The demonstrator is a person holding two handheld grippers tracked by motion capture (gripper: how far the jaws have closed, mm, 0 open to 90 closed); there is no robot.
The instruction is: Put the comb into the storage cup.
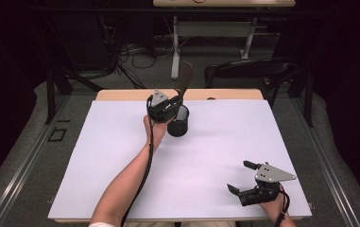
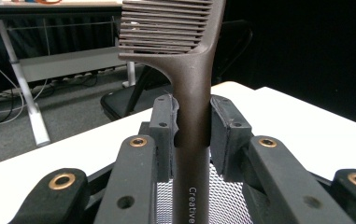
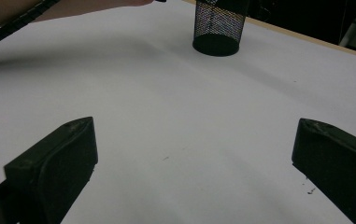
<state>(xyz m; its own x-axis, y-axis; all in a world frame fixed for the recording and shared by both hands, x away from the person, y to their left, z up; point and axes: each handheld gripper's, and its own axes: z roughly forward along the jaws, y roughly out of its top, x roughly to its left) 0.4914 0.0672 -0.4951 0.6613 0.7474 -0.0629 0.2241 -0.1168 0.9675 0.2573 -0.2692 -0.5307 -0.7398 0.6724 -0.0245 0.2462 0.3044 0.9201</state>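
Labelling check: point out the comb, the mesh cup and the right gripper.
comb (image 2: 192, 107): left gripper view, on its handle between the pads.
mesh cup (image 3: 218, 25): right gripper view, on its mesh wall.
right gripper (image 1: 243, 177): high view, midway between its fingertips.

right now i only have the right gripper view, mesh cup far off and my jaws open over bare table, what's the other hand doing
Observer: The left gripper is shut on a brown comb, clamped on its handle.
Operator: which way up is the comb
Observer: Teeth end up, handle running down toward the black mesh cup.
Operator: is it in the cup yet
Observer: The left gripper view shows mesh right below the jaws; how deep the handle sits I can't tell.
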